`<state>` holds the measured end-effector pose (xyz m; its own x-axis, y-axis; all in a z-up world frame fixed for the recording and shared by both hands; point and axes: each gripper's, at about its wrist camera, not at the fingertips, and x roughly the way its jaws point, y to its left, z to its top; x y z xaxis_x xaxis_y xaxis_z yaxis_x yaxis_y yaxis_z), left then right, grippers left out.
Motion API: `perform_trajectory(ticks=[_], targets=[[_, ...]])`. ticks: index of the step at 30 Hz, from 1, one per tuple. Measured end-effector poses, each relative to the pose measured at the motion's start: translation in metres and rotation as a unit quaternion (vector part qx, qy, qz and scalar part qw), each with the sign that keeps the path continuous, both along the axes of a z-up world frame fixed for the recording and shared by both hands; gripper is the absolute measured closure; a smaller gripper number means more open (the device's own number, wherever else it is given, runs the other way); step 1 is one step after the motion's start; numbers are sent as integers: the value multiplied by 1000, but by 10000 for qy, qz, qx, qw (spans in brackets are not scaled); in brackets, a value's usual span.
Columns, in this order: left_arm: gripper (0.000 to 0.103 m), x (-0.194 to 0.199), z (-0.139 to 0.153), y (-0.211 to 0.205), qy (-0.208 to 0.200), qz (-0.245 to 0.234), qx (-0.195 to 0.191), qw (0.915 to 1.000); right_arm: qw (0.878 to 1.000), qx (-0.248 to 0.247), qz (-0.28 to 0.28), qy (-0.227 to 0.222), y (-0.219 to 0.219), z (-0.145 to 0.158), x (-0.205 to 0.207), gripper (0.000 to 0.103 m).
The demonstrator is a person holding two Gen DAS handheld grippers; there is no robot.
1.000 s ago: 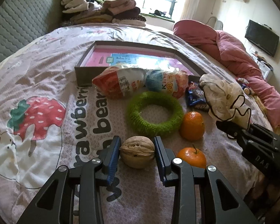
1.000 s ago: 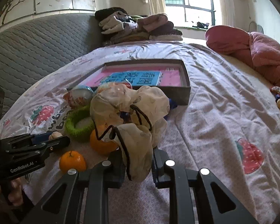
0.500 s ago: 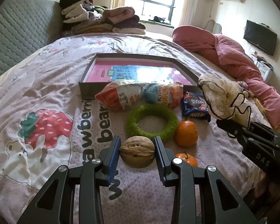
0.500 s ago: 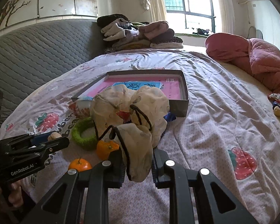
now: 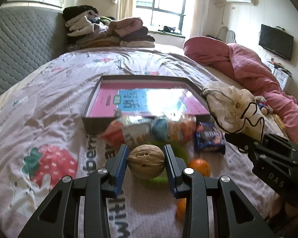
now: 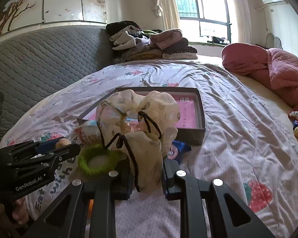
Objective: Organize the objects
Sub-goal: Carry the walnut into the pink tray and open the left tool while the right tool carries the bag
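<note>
Two grips holding — left gripper (image 5: 146, 163) clamping a walnut (image 5: 146, 163) between its pads, right gripper (image 6: 147, 176) pinching a scrunchie (image 6: 138, 123), both above the bedsheet (image 5: 49, 109).

bed (image 5: 49, 103) | on it: box (image 5: 93, 123), snack packets (image 5: 133, 132), green ring (image 6: 95, 160), oranges (image 5: 200, 166)

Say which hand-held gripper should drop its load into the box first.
Left, probably. The left hand-held gripper has the walnut lined up with the box; the right hand-held gripper holds a floppy scrunchie.
</note>
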<state>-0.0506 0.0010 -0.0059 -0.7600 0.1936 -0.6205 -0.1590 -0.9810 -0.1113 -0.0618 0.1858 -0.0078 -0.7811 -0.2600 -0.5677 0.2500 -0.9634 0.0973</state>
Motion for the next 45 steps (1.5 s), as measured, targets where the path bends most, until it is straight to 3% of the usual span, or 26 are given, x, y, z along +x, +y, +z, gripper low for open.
perform_trajectory(ticks=[19, 33, 45], targets=[[66, -64, 11, -9, 227, 240, -25, 9995, 9999, -41, -21, 153, 2, 7, -62, 80], [66, -107, 28, -7, 362, 349, -342, 9981, 9996, 179, -116, 171, 5, 16, -95, 80], [66, -151, 15, -17, -174, 328, -264, 9990, 9990, 323, -153, -256, 7, 3, -131, 80]])
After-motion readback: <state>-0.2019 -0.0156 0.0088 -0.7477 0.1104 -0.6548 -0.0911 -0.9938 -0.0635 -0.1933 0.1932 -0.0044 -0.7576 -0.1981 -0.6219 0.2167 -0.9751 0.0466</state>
